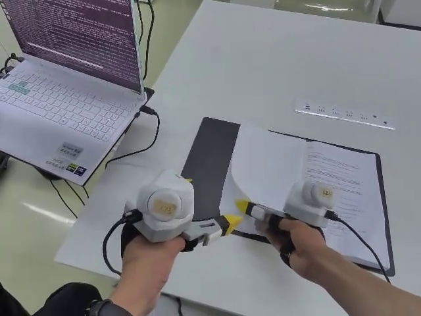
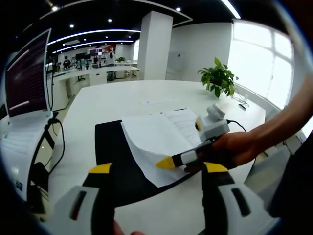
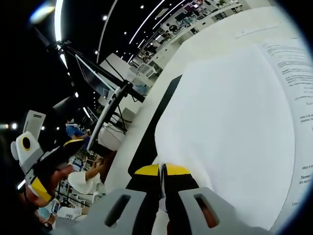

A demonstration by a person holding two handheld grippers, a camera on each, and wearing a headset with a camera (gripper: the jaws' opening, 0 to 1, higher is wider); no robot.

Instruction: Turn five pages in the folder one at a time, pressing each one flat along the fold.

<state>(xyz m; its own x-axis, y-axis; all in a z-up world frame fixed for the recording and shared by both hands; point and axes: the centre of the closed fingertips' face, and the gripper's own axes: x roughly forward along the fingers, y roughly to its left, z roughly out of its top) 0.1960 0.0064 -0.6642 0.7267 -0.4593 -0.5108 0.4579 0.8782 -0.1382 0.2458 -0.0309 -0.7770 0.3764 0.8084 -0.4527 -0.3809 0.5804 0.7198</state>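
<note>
The white paper page point(image 1: 266, 164) is pinched at its lower edge by the clamped right gripper point(image 1: 242, 207) and lifted in a curl, evidently for turning, above the black folder point(image 1: 207, 158) lying open on the white table point(image 1: 263, 66). The left gripper point(image 1: 229, 224), jaws wide and empty, is held just beside that edge.

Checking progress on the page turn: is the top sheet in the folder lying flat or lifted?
Lifted. The sheet arches above the folder, its lower edge pinched in the right claw, shut on it.
</note>
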